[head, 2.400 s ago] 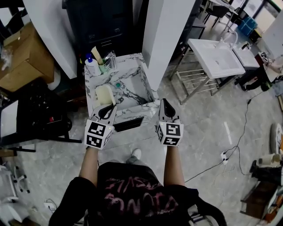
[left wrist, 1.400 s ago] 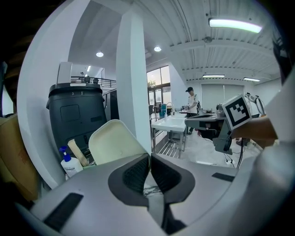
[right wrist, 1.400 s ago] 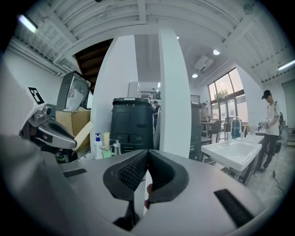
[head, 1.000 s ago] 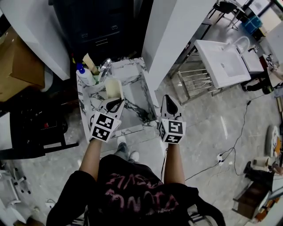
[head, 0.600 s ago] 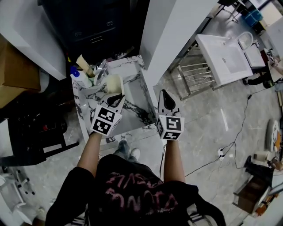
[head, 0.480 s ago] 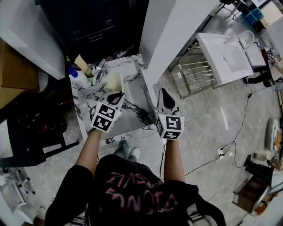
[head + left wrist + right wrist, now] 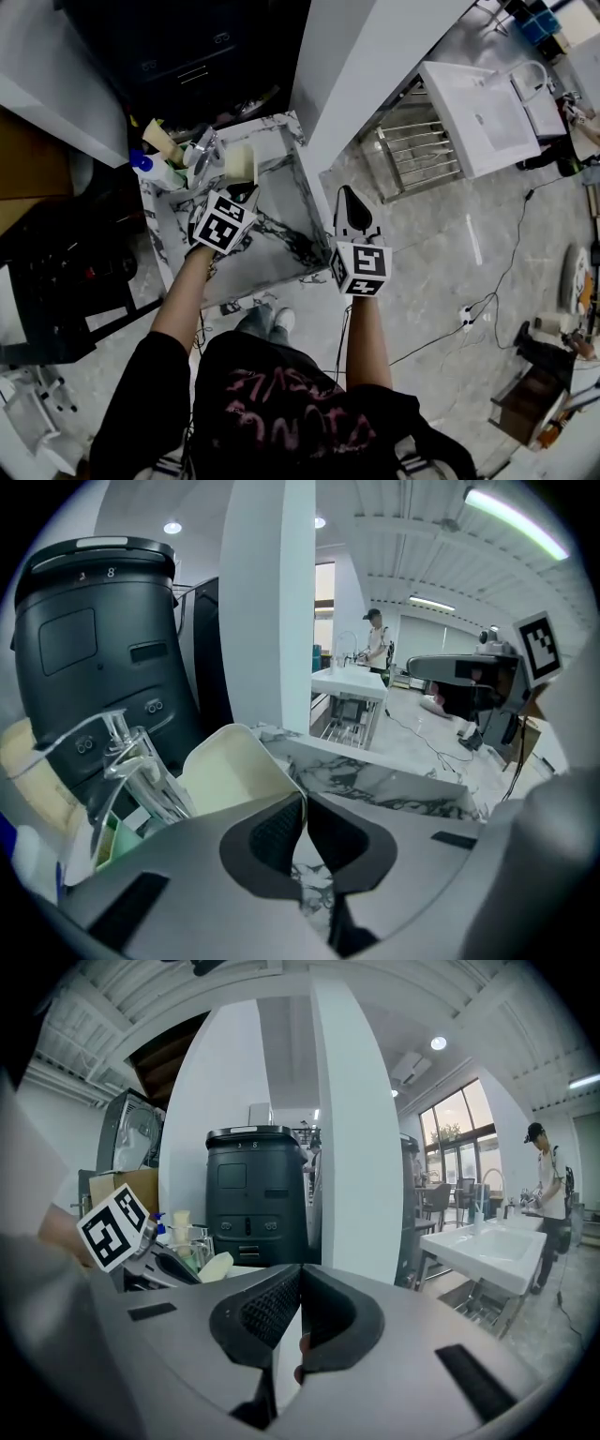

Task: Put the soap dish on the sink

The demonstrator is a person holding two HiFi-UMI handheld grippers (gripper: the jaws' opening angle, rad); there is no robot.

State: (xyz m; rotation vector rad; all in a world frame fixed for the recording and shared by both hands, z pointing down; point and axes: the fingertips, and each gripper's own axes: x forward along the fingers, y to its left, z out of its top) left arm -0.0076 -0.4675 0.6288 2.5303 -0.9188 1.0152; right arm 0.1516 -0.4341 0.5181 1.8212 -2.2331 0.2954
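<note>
Cream plastic, the soap dish (image 7: 241,162) hangs pinched by its edge in the left gripper (image 7: 246,190), over the back of the marble sink (image 7: 314,246), just beside the faucet (image 7: 202,150). The carry looks nearly done; what's left is lowering and releasing. The right gripper (image 7: 350,199) idles, jaws together, empty.

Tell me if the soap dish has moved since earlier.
Yes: the left gripper has carried the soap dish along the sink, from mid-basin back toward the faucet.
</note>
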